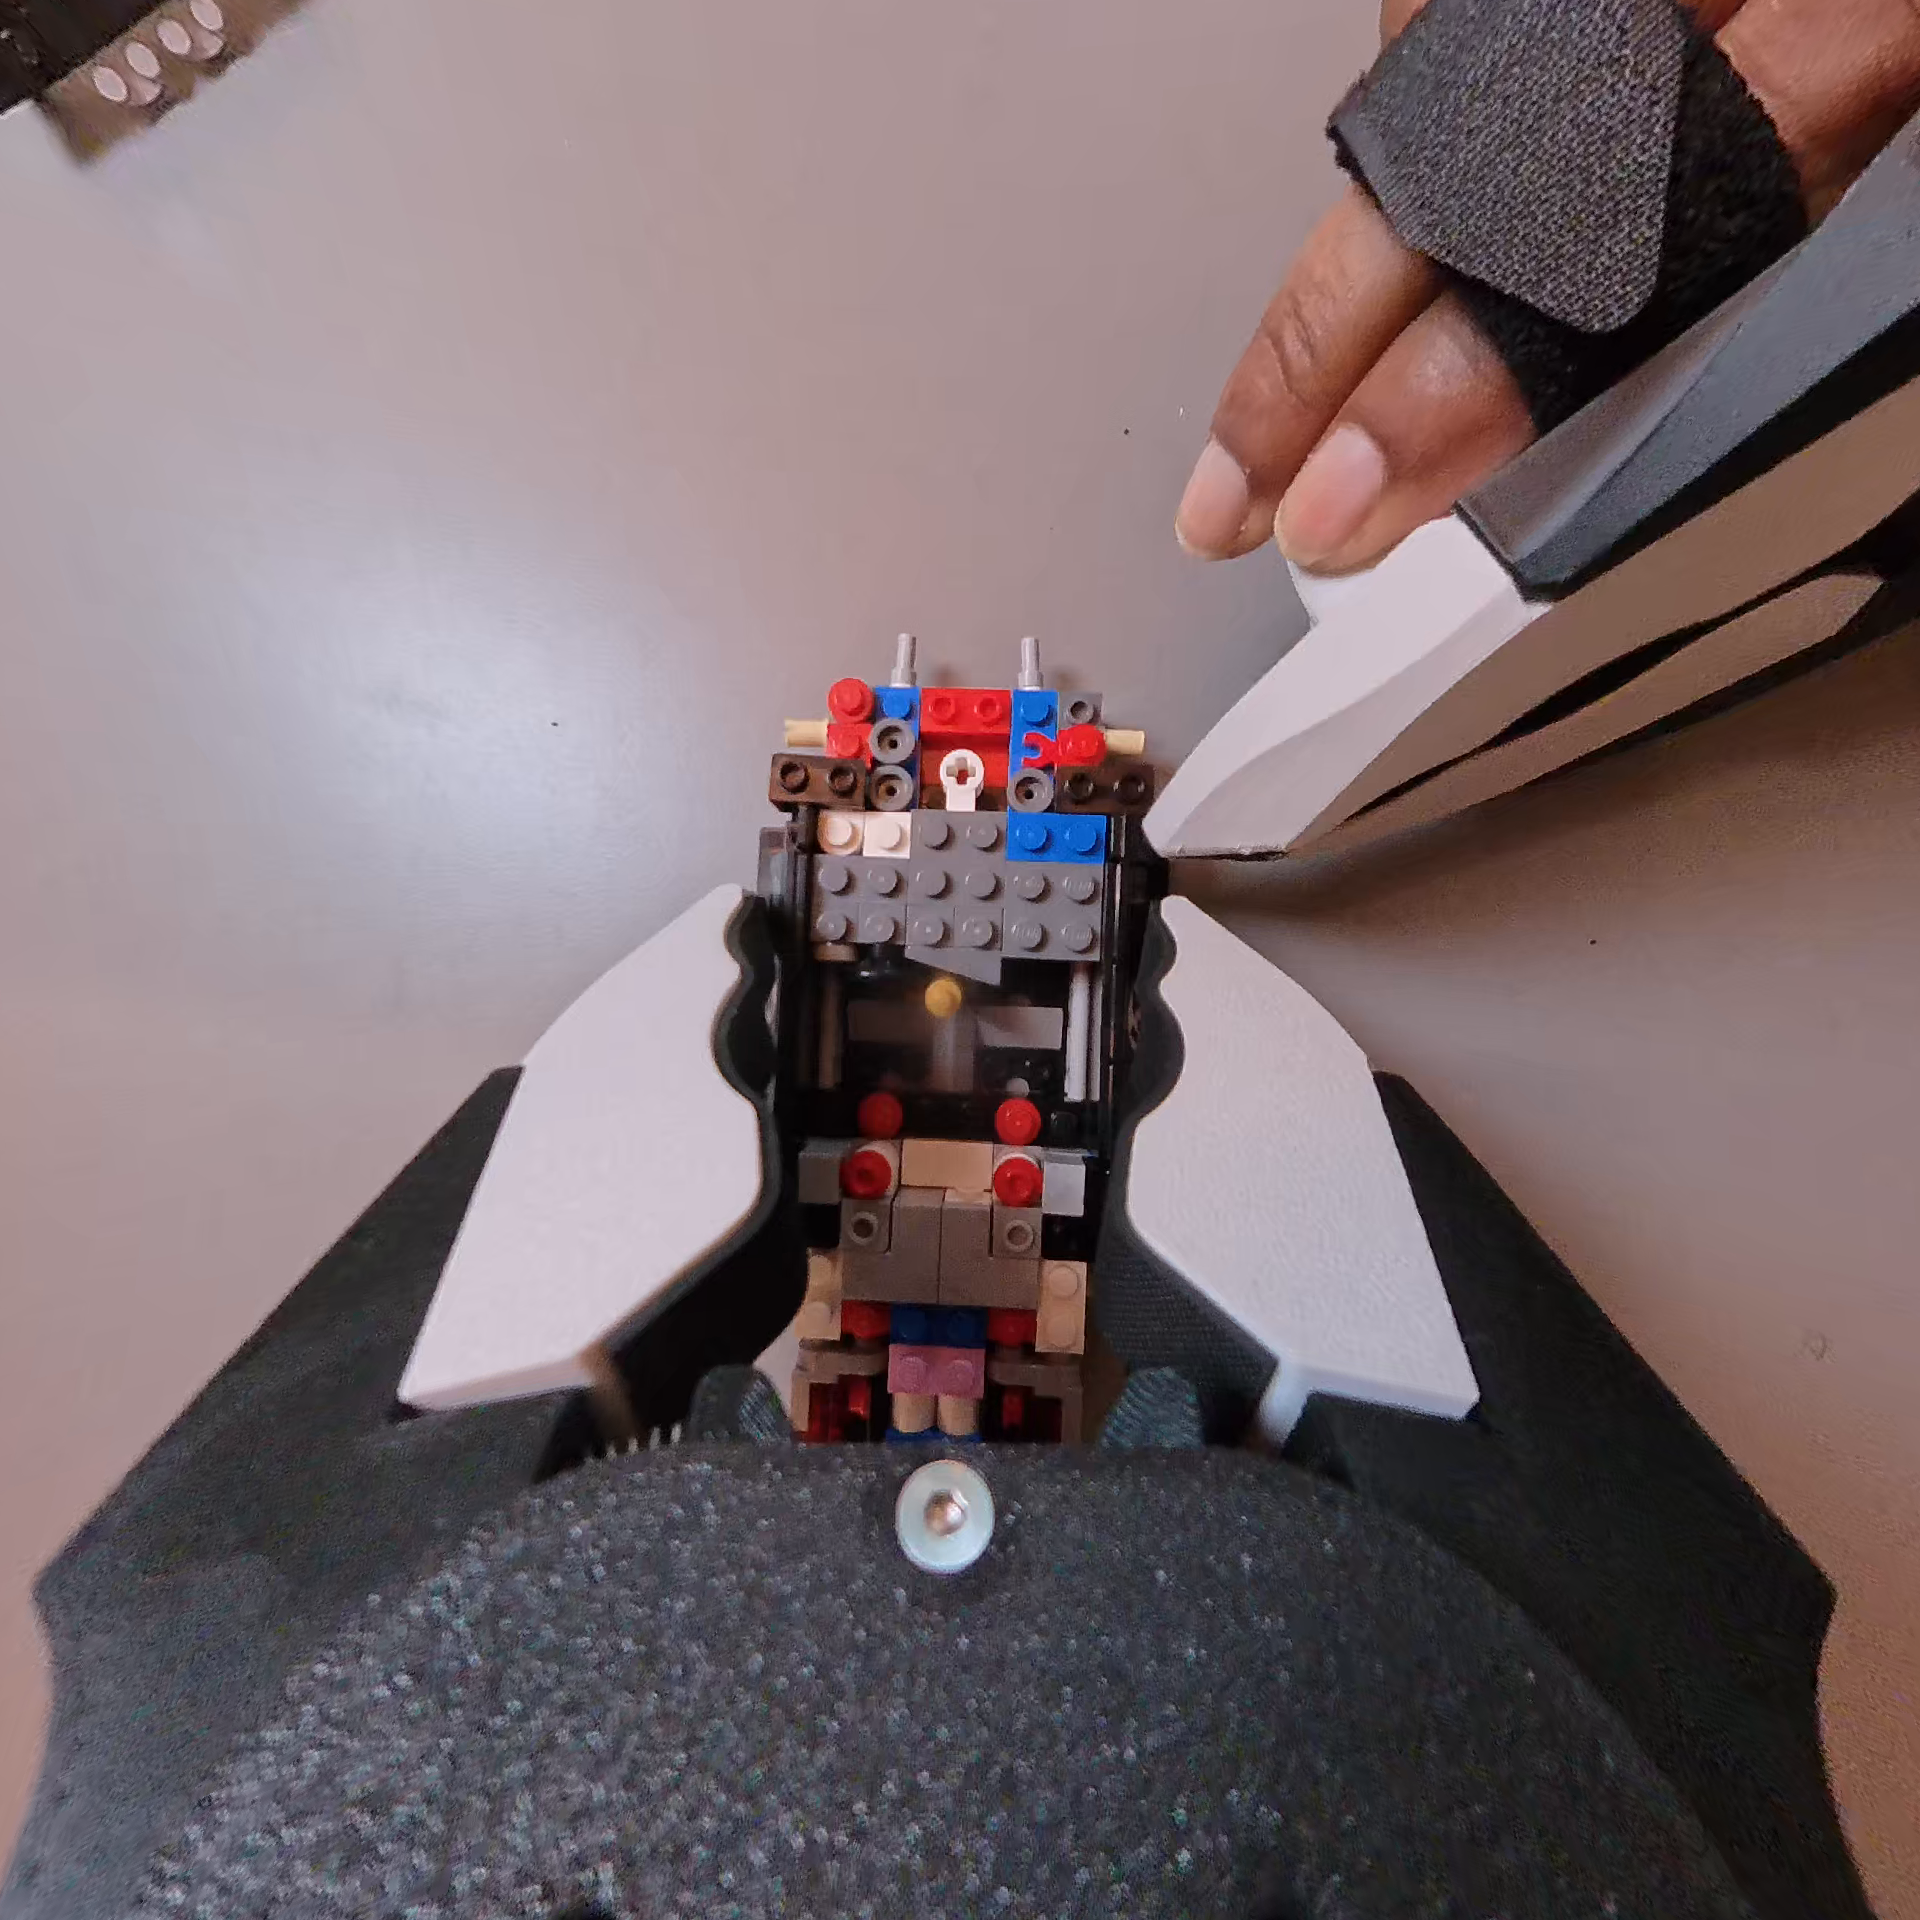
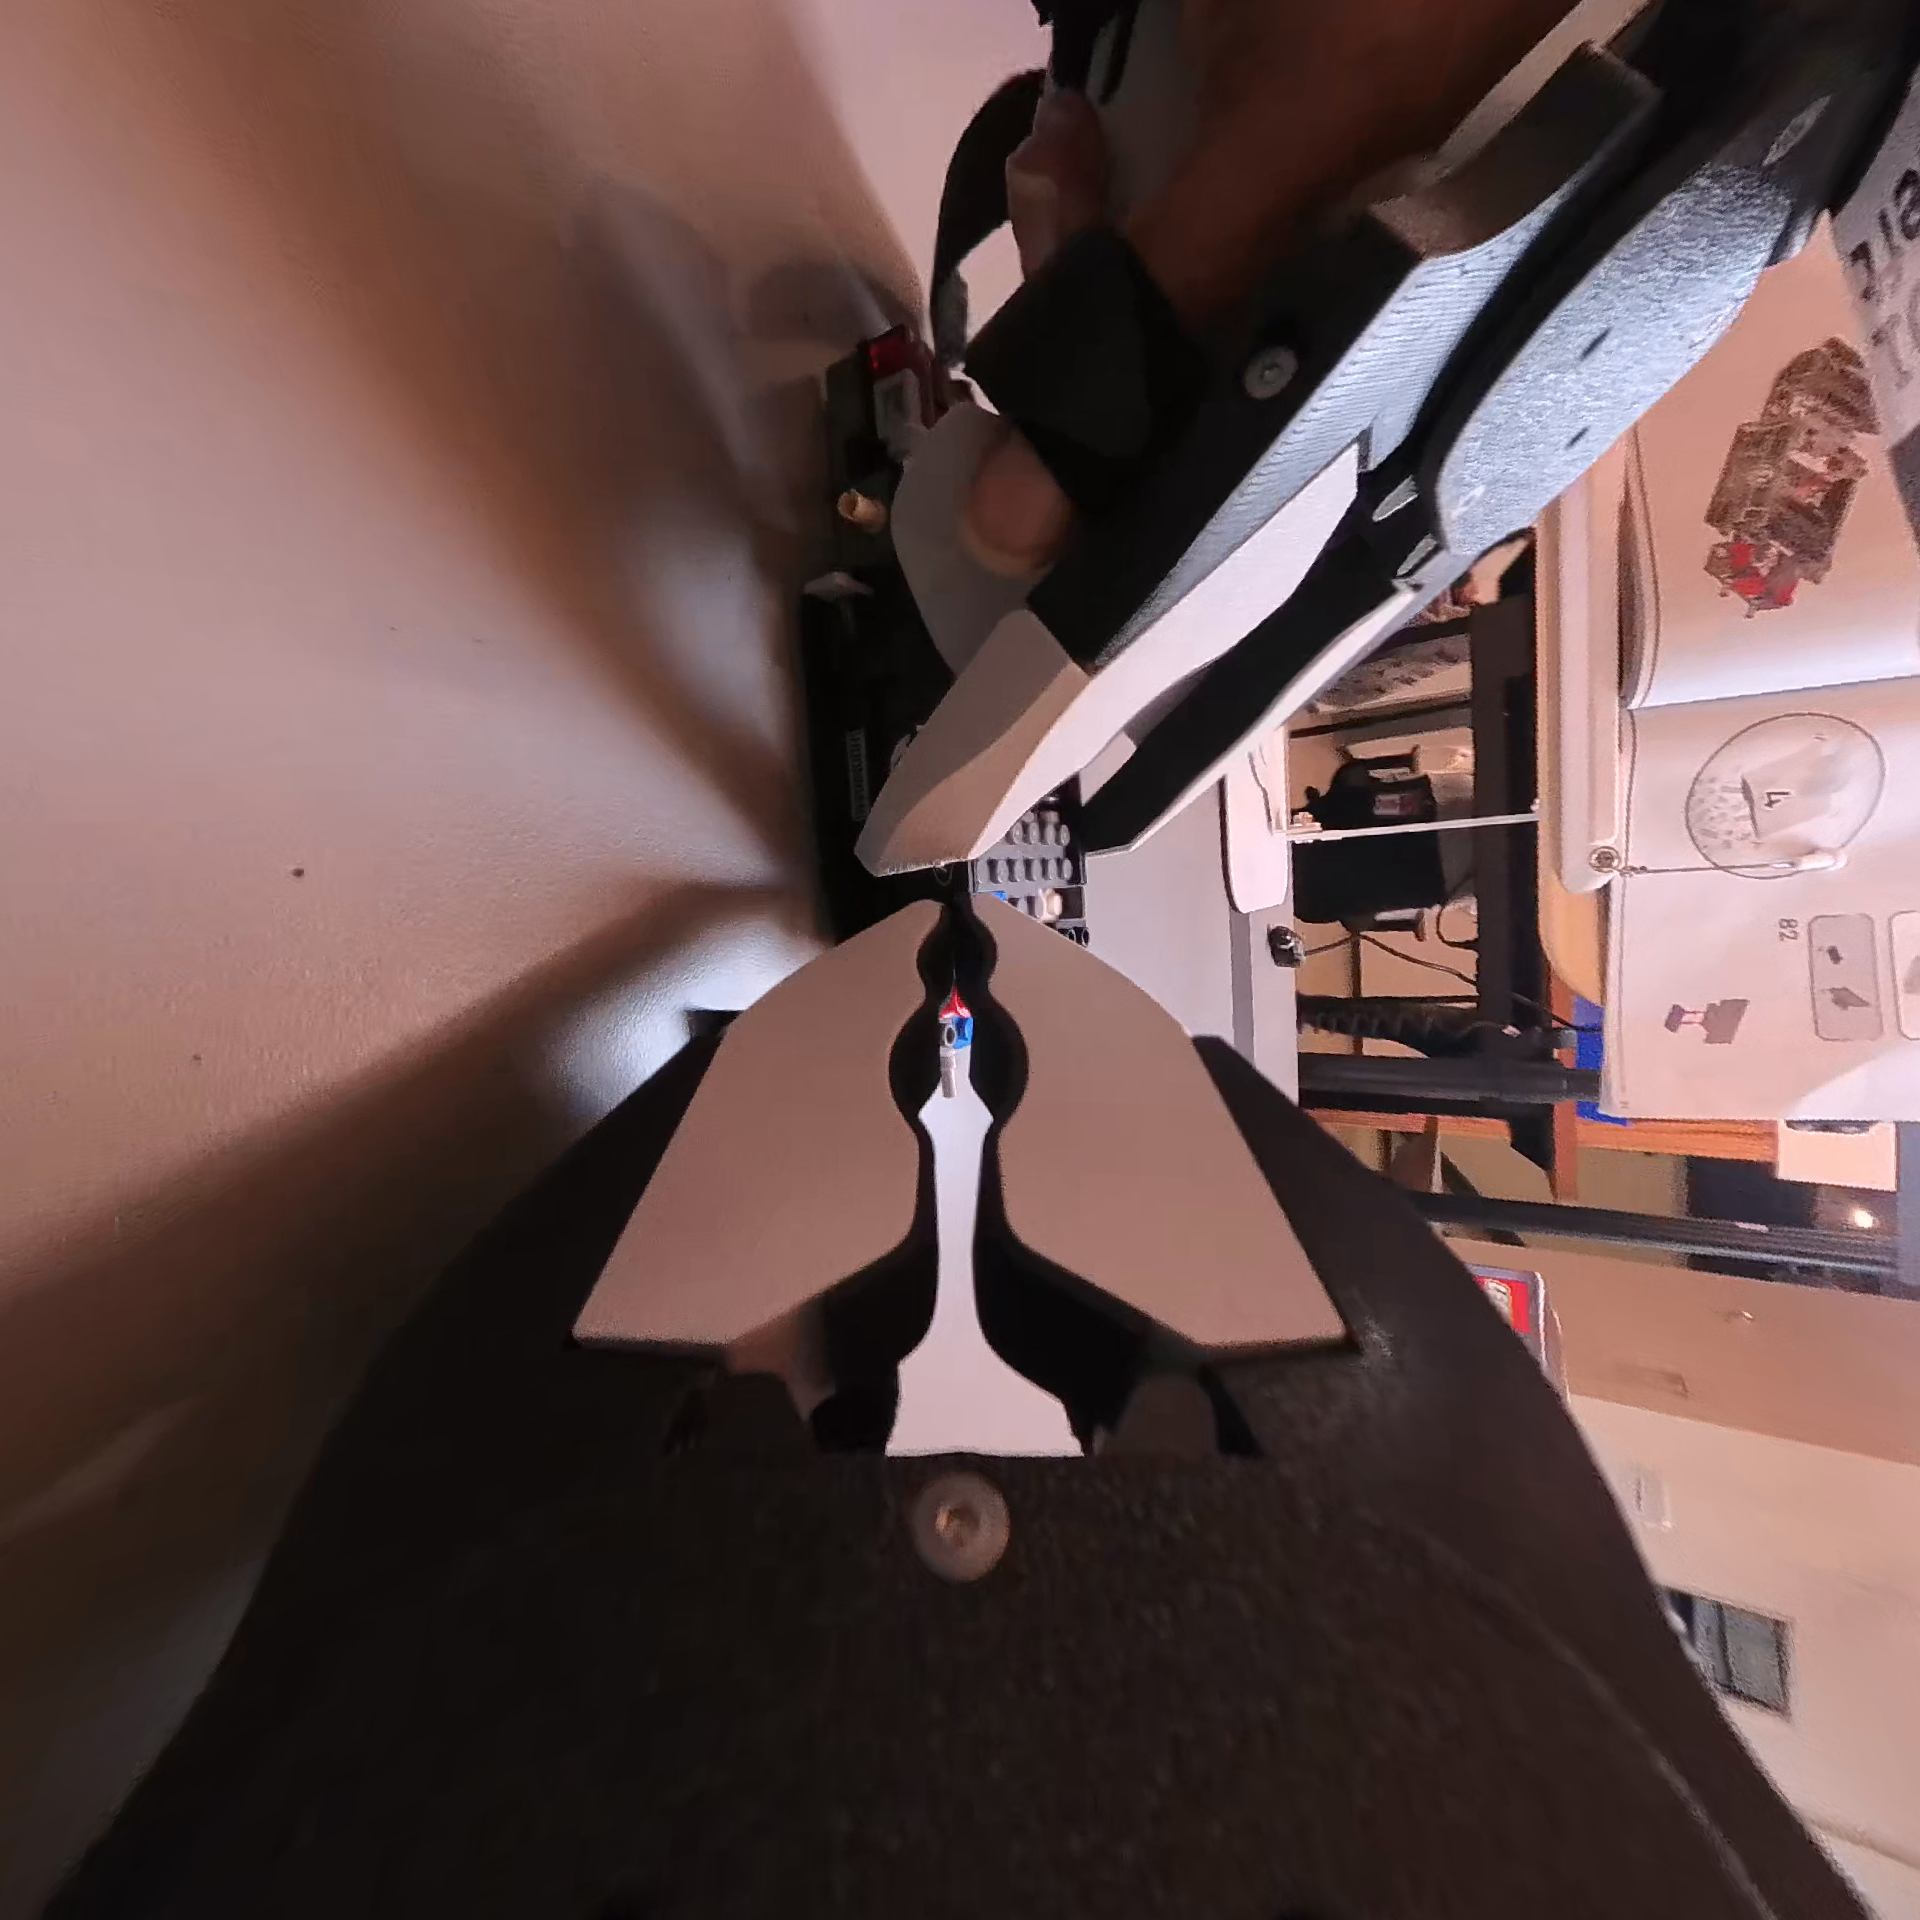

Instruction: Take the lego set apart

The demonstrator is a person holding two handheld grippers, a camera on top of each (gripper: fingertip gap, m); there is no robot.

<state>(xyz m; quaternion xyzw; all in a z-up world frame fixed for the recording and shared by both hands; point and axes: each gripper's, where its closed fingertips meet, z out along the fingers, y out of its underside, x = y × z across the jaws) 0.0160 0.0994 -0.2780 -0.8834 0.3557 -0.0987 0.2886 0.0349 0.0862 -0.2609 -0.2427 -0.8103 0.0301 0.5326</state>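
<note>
Holding the lego set [image 1: 951,1039] firmly is your first job: the left gripper [image 1: 951,925] is pressed on its two black sides, w/ the model lying lengthwise between the fingers [image 1: 623,1143] and raised above the beige table [image 1: 416,520]. Keep this clamp steady and do not squeeze harder, because the thin black side walls can, I think, bend or pop off.

Near the camera you see the grey and tan end w/ red studs, then a dark hollow middle, then the grey plates [image 1: 956,904], and farthest the blue, red and brown small parts [image 1: 966,738] w/ two grey pins.

The right gripper [image 1: 1174,847] comes from the right side; its white tips touch, or nearly touch, the far right corner of the model, just beside the blue plate [image 1: 1055,834]. In the right wrist view this tool [image 2: 961,925] has its tips pressed together. Something small and black may be pinched there, but the view is too blurred to be sure.

For the step in hand, approx. this: pull one small piece only, along the stud direction, away from the model, w/ a little rocking. If you pull sideways, a whole section may break away.

Beyond, on the right, an open instruction booklet [image 2: 1766,831] lies on the table.
</note>
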